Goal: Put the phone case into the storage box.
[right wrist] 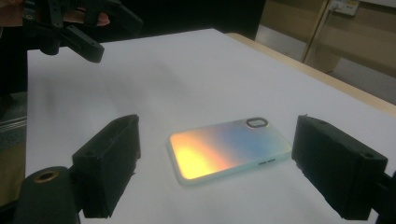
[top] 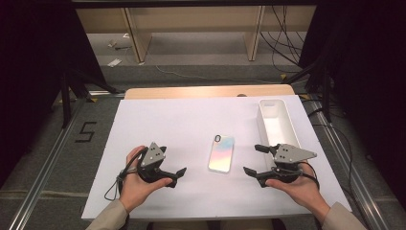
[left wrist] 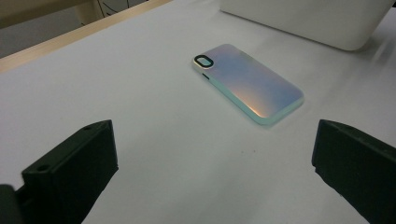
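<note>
An iridescent phone case [top: 221, 153] lies flat, camera hole toward the far side, on the white table cover [top: 167, 120]. My left gripper [top: 174, 163] rests at the case's left, jaws pointing toward it and standing open with nothing between them. In the left gripper view the case [left wrist: 247, 84] lies ahead of the open left gripper [left wrist: 212, 130]. My right gripper [top: 251, 158] sits just right of the case, open and apart from it. In the right gripper view the case [right wrist: 229, 149] lies ahead of the wide-spread right gripper [right wrist: 217, 126], and the left gripper [right wrist: 88, 28] shows at the top left.
A long white bin [top: 277, 122] stands at the right rear of the cover, behind my right hand; its wall [left wrist: 303, 18] shows beyond the case. The wooden table edge [top: 206, 91] runs along the back. Cables and shelf legs lie on the floor beyond.
</note>
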